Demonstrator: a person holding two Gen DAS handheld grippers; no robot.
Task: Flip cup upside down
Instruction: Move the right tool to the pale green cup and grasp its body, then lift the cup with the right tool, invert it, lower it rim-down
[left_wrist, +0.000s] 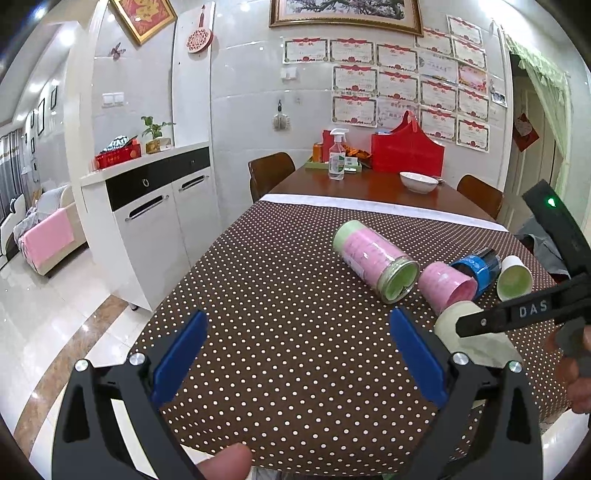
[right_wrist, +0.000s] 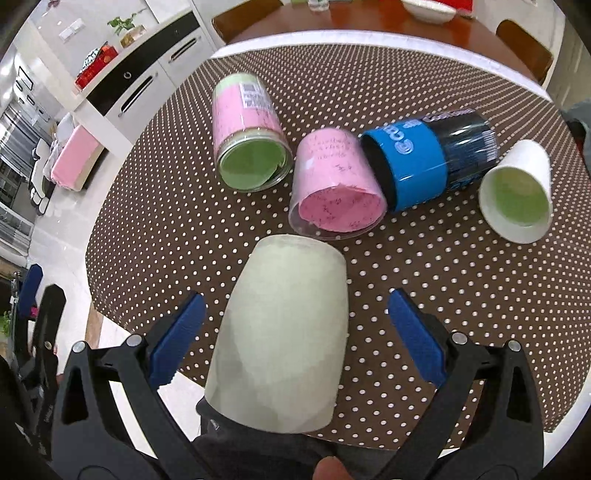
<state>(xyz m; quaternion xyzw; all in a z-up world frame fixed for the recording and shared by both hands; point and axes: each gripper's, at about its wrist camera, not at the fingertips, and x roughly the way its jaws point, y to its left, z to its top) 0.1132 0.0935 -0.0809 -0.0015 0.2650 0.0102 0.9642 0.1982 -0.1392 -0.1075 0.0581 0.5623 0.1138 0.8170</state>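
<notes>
Ahead of your left gripper (left_wrist: 297, 352): bare dotted cloth (left_wrist: 280, 280), jaws wide, empty. Between your right gripper (right_wrist: 295, 343) pads: pale cup (right_wrist: 284, 332), base-up, pads apart, not touching. Flip looks done; next, back away without nudging.

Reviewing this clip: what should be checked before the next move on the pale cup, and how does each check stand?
1. Right gripper lined up on the pale cup: ok, the cup sits between its fingers.
2. Grip closed on the cup: not ok, the jaws are open with a gap on each side.
3. Left gripper out of the way: ok, open, empty, over the dotted cloth.
4. Room beyond the cup: not ok, the pink cup lies on its side just past its far end.
5. Cup already rim down: cannot tell.
</notes>
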